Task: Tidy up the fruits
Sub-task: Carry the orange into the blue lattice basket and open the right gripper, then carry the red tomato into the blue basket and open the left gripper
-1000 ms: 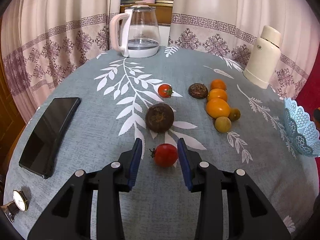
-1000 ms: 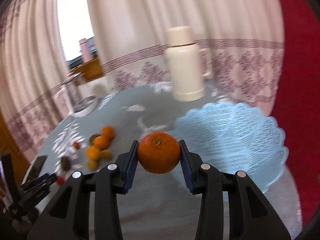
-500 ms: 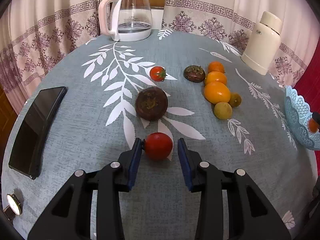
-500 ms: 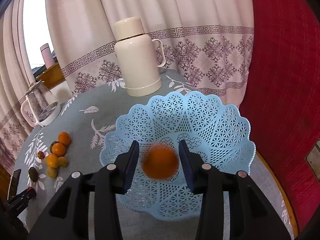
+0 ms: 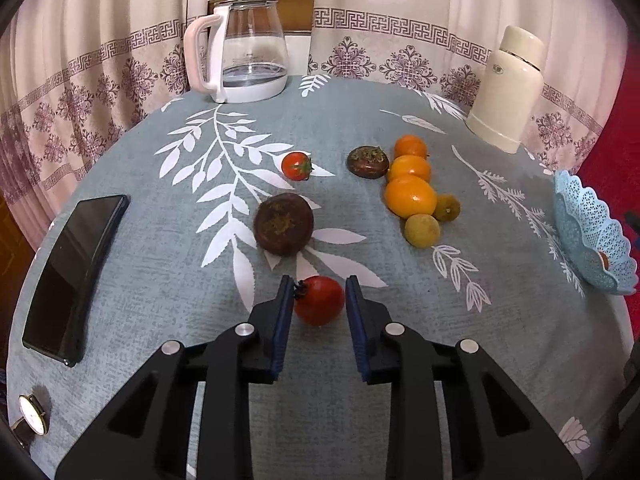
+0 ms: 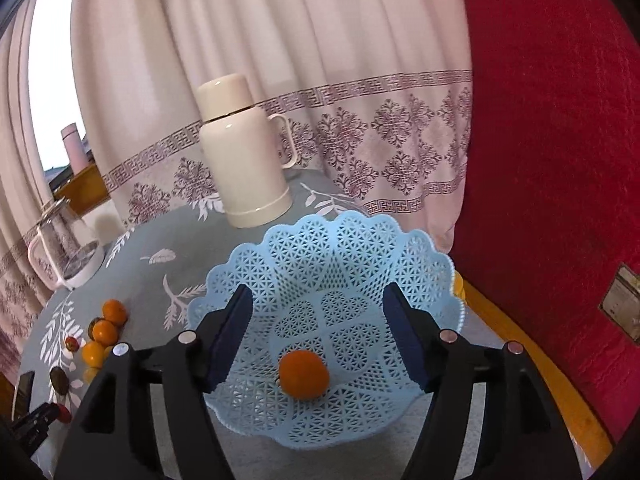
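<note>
My left gripper (image 5: 317,292) has its jaws either side of a red tomato (image 5: 319,300) on the table; the left pad touches it, a thin gap shows on the right. Beyond lie a dark round fruit (image 5: 284,230), a small tomato (image 5: 296,165), a second dark fruit (image 5: 367,162) and a cluster of oranges (image 5: 410,195) with two small greenish fruits (image 5: 422,231). My right gripper (image 6: 318,312) is wide open above the blue lattice basket (image 6: 360,252), which holds one orange (image 6: 304,374). The basket also shows in the left wrist view (image 5: 588,232).
A glass kettle (image 5: 244,48) stands at the table's far side and a cream thermos (image 5: 508,88) at the far right. A black phone (image 5: 76,272) and a wristwatch (image 5: 32,420) lie at the left edge. Curtains hang behind; a red surface (image 6: 560,160) is to the right.
My right gripper opened and let the orange drop into the basket. My left gripper moved around the red tomato and its jaws narrowed on it.
</note>
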`<state>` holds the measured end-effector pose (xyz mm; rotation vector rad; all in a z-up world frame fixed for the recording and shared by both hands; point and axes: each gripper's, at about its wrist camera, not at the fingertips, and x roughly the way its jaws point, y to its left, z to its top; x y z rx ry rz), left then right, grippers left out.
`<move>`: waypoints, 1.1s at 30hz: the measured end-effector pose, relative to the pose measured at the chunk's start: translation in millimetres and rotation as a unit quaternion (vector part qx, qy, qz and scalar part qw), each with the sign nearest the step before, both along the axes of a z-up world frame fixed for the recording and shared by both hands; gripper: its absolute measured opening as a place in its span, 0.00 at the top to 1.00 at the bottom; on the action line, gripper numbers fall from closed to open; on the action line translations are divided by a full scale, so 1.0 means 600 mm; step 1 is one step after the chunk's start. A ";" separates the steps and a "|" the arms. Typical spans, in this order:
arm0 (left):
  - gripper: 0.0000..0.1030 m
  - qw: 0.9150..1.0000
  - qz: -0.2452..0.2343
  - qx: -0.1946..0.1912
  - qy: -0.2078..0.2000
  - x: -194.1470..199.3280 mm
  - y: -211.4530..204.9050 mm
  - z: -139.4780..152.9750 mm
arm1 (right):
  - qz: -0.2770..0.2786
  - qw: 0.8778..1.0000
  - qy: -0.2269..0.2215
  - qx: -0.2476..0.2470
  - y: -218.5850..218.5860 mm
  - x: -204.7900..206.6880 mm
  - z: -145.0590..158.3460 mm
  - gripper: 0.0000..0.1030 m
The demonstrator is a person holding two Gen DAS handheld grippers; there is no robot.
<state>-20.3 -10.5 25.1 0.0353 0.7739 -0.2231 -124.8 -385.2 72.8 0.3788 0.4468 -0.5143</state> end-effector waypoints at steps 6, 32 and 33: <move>0.66 0.999 0.022 0.000 0.024 0.012 0.010 -0.011 | 0.002 1.000 -0.004 0.005 0.000 -0.004 -0.001 0.34; 0.69 0.997 -0.067 0.010 -0.026 -0.004 -0.117 0.068 | -0.041 0.999 -0.034 0.001 -0.029 -0.043 0.009 0.34; 0.69 0.997 -0.077 0.010 -0.031 -0.006 -0.132 0.075 | -0.044 0.998 -0.034 0.002 -0.033 -0.045 0.009 0.34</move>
